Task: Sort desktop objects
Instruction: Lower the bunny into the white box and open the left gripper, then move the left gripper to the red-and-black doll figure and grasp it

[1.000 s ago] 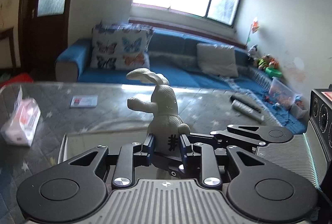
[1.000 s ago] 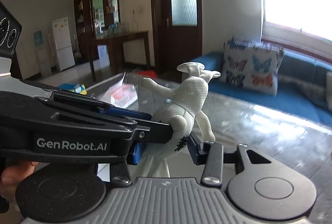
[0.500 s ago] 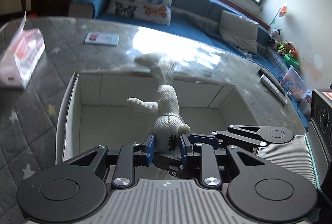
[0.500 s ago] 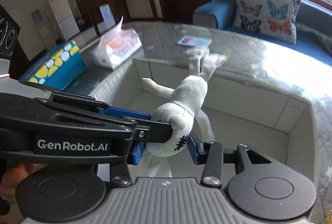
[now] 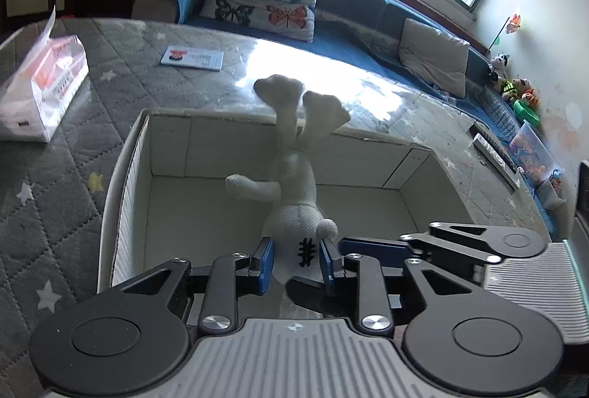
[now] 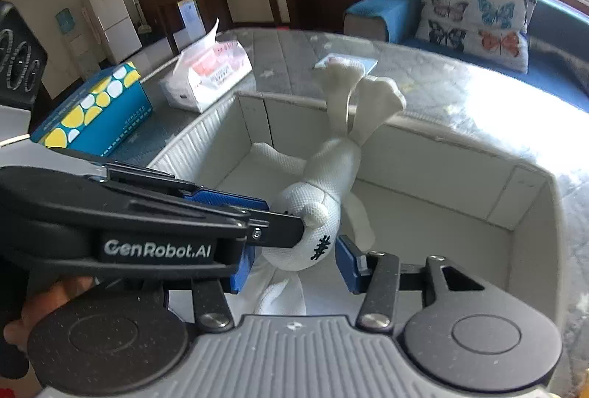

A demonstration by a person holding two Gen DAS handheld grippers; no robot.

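Both claws have come down from above the counter, so the white stuffed rabbit (image 5: pixel 294 199) now hangs inside the open box (image 5: pixel 125 184). Left claw (image 5: pixel 296 260) and right claw (image 6: pixel 294 260) are both opening, the rabbit's lower body between their pads. It looks light, soft and squashy; the plump body is the best hold, not the floppy ears. Beyond the box lie a tissue pack (image 5: pixel 40 85) and a card (image 5: pixel 192 58), well clear.
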